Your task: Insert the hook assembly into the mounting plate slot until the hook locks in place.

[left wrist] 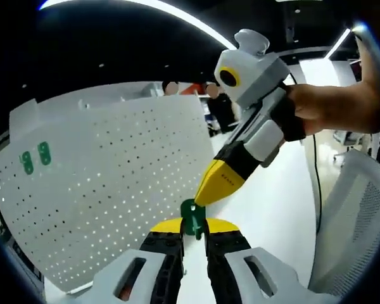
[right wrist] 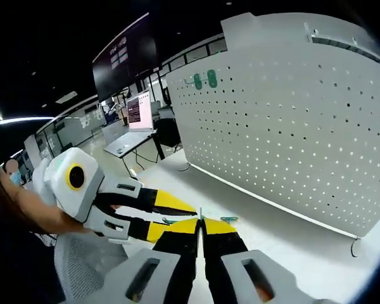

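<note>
1. Green hook (left wrist: 192, 217) sits clamped in the left tongs (left wrist: 194, 229), near the bench's pegboard (left wrist: 114, 183).
2. Right tongs (right wrist: 201, 229), pressed together, touch the hook.
3. Two green hooks (right wrist: 205, 79) hang on the pegboard; a mesh chair (left wrist: 351, 221) stands beside.

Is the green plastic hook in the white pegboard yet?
Out: green plastic hook sits clamped in the left gripper, short of the white pegboard.

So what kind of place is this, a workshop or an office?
Probably an open-plan office or lab: a white pegboard on a white table, a mesh chair, and a desk with a lit monitor behind.
</note>
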Demonstrator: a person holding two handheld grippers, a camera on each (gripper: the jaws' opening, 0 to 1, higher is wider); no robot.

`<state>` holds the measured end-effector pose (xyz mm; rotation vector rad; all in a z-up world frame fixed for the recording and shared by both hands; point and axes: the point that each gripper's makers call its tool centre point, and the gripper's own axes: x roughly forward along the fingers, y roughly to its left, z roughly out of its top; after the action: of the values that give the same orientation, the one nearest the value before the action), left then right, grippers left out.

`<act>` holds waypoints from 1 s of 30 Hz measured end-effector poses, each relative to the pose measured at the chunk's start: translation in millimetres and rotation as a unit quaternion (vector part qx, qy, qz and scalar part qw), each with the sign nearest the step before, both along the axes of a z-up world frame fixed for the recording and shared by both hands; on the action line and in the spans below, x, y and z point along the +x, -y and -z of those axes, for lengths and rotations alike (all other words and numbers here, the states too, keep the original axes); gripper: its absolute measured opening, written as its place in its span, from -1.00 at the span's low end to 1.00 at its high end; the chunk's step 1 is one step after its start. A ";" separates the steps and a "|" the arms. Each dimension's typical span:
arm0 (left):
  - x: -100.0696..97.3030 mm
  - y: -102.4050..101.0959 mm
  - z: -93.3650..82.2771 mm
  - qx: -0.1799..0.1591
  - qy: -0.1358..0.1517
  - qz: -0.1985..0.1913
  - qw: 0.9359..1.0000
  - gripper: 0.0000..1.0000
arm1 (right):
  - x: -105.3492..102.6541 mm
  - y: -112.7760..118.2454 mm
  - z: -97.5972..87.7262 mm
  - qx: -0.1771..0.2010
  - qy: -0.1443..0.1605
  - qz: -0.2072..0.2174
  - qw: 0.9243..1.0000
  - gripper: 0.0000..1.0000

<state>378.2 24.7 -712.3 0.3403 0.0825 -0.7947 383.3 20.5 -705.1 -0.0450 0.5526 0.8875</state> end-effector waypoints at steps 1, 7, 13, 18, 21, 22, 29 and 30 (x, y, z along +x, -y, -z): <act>0.1 -0.1 0.0 -0.001 0.000 0.000 1.000 -0.80 | -0.2 -0.2 0.1 0.001 -0.001 0.000 1.000 -0.99; -0.9 0.6 0.9 0.002 0.004 0.001 1.000 -0.88 | -1.5 -1.5 0.9 0.003 -0.005 0.000 1.000 -0.99; 0.0 0.8 0.3 0.003 0.006 0.001 1.000 -0.92 | -1.2 -1.8 0.7 0.006 -0.008 0.002 1.000 -0.99; 1.2 1.1 0.7 -0.005 -0.003 0.001 1.000 -0.93 | -0.3 -0.7 0.9 0.013 -0.013 0.007 1.000 -0.99; 1.5 1.9 1.2 -0.008 -0.008 0.001 1.000 -0.94 | 0.0 0.2 1.8 0.015 -0.018 0.009 1.000 -0.99; 1.8 2.3 1.6 -0.007 -0.009 0.001 1.000 -0.94 | 0.3 0.5 1.9 0.015 -0.018 0.010 1.000 -0.99; 2.7 3.2 2.9 -0.012 -0.016 0.001 1.000 -0.94 | 2.5 2.6 4.3 0.023 -0.030 0.015 0.999 -0.99; 2.7 3.3 3.3 -0.011 -0.017 0.000 1.000 -0.94 | 2.5 2.6 4.9 0.024 -0.032 0.015 0.999 -0.99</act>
<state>380.9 21.4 -715.6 0.3068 0.1059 -0.8016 385.8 17.9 -710.0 0.0343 0.5899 0.8742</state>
